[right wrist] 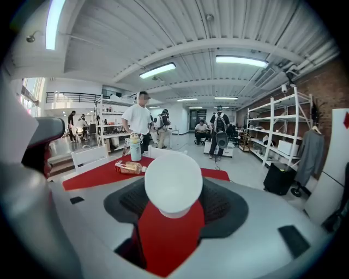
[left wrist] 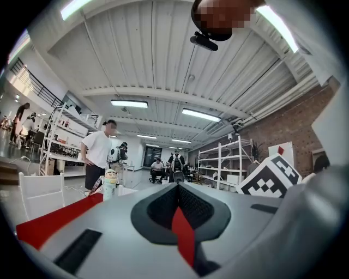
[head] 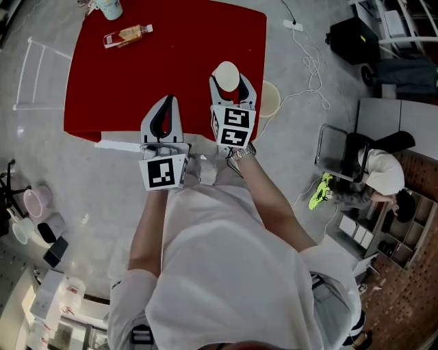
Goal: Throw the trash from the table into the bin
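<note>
- Grips a white paper cup (right wrist: 173, 180) in the right hand-held gripper (right wrist: 174, 210), jaws spread wide and pressed on its sides, base toward the gripper's own camera. Holds it above the near right part of the red tabletop (head: 171, 68).
- Carries nothing in the left hand-held gripper (left wrist: 177, 192): jaws together, just beside the right one.
- Could dent the cup or squeeze it out. Thin round wall, only two pads on it, so extra squeeze or a quick swing would likely do it.
- Could miss on release. Takes the round pale container (head: 270, 99) on the floor, just beside the tabletop's right edge, for the bin. Expects a light cup to bounce off the rim if dropped off-centre or from high up.
- Could catch a foot on the white cable (head: 308, 55) lying on the floor near that container.
- Notes more on the tabletop: a plastic bottle (head: 126, 34) lying on its side at the far left, and a tall cup-like item (head: 109, 8) at the far edge, partly cut off. Cannot tell whether the latter counts as trash.
- Looks like an open workshop: grey floor, white chair (head: 34, 75) left of the tabletop, metal shelving (right wrist: 283, 131), brick wall (left wrist: 272, 125), strip lights, people standing and seated well apart from the tabletop.
</note>
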`<move>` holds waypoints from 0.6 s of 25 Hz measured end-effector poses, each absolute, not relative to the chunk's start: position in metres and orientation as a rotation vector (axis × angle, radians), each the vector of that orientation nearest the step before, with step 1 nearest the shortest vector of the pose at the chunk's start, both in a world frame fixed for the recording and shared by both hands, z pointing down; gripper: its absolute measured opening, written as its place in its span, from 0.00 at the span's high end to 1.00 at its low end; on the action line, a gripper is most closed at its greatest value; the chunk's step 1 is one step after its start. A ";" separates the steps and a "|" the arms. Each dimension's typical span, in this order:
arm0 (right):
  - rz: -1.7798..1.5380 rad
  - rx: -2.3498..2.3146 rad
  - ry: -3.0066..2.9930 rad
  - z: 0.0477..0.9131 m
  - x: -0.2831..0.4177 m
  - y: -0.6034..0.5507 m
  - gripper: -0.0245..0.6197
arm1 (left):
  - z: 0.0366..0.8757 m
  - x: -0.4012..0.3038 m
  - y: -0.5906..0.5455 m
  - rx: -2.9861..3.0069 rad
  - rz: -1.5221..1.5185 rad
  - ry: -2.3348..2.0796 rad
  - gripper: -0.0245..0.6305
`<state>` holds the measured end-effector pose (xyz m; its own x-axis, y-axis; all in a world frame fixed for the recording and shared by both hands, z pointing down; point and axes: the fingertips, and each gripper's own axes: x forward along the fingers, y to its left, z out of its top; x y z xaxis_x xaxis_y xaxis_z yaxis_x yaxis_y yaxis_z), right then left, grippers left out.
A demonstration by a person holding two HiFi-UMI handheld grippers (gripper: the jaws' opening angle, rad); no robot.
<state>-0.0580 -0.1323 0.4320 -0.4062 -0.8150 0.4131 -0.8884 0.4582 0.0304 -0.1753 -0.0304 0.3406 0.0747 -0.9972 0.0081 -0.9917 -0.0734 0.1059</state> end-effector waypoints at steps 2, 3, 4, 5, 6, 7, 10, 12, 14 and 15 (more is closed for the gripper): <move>0.277 1.472 -2.331 0.429 -0.039 -0.133 0.53 | 0.343 -0.159 -0.040 2.270 -0.093 -2.037 0.96; 0.280 1.489 -2.324 0.428 -0.027 -0.133 0.53 | 0.344 -0.149 -0.044 2.285 -0.089 -2.017 0.96; 0.286 1.506 -2.318 0.427 -0.014 -0.135 0.53 | 0.345 -0.138 -0.049 2.300 -0.083 -1.998 0.96; 0.297 1.524 -2.312 0.426 0.001 -0.137 0.53 | 0.347 -0.126 -0.055 2.315 -0.074 -1.981 0.96; 0.315 1.542 -2.307 0.426 0.016 -0.139 0.53 | 0.349 -0.113 -0.061 2.326 -0.060 -1.965 0.96; 0.337 1.559 -2.302 0.428 0.032 -0.141 0.53 | 0.352 -0.099 -0.066 2.335 -0.046 -1.951 0.96; 0.380 1.595 -2.276 0.436 0.083 -0.147 0.53 | 0.359 -0.057 -0.082 2.351 -0.025 -1.911 0.96; 0.399 1.614 -2.254 0.442 0.118 -0.152 0.53 | 0.362 -0.025 -0.092 2.365 -0.021 -1.884 0.96; 0.415 1.634 -2.234 0.446 0.154 -0.157 0.53 | 0.367 0.010 -0.100 2.375 -0.011 -1.855 0.96; 0.419 1.644 -2.226 0.448 0.172 -0.160 0.53 | 0.370 0.027 -0.104 2.378 -0.004 -1.841 0.96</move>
<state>0.1723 -0.1599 0.4478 -0.2718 -0.8569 0.4380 -0.9575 0.2866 -0.0335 0.0272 -0.1037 0.3699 0.2538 -0.9640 0.0795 -0.9636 -0.2449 0.1070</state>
